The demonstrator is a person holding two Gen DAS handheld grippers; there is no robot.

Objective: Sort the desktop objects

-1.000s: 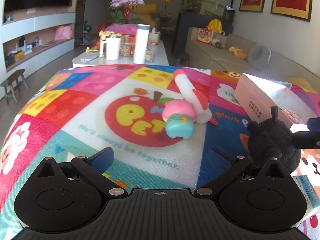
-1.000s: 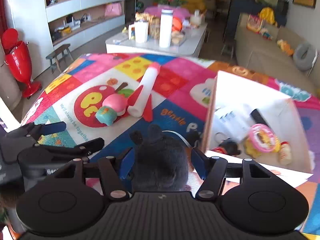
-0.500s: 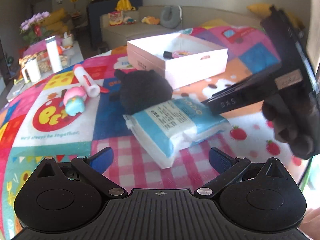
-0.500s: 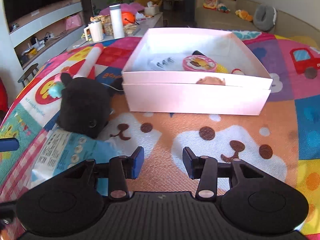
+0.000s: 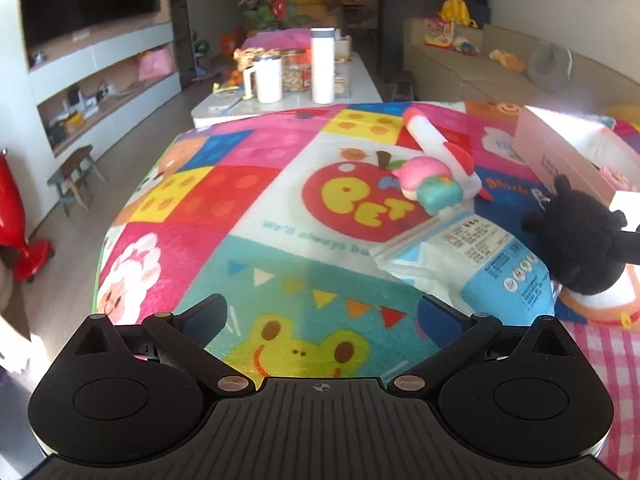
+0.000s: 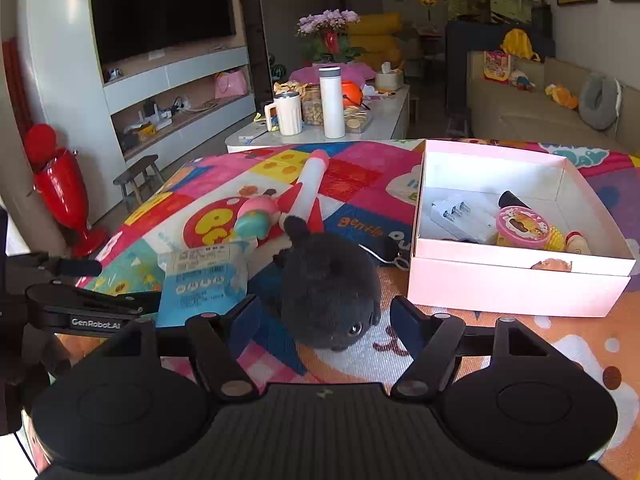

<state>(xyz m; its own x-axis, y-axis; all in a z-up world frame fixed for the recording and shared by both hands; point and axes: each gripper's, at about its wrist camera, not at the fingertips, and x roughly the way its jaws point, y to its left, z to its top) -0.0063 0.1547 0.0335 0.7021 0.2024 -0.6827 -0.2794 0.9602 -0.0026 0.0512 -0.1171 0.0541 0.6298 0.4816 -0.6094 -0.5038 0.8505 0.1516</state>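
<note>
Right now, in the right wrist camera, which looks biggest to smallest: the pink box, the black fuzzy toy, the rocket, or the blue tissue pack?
1. pink box
2. black fuzzy toy
3. and 4. rocket and blue tissue pack: too alike to rank.

The toy sits nearest the camera, so it may look bigger than it is.

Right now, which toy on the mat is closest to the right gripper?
The black plush toy. It sits right in front of the right gripper, whose jaws are opening; the pink-and-teal toy and rocket lie farther back.
</note>
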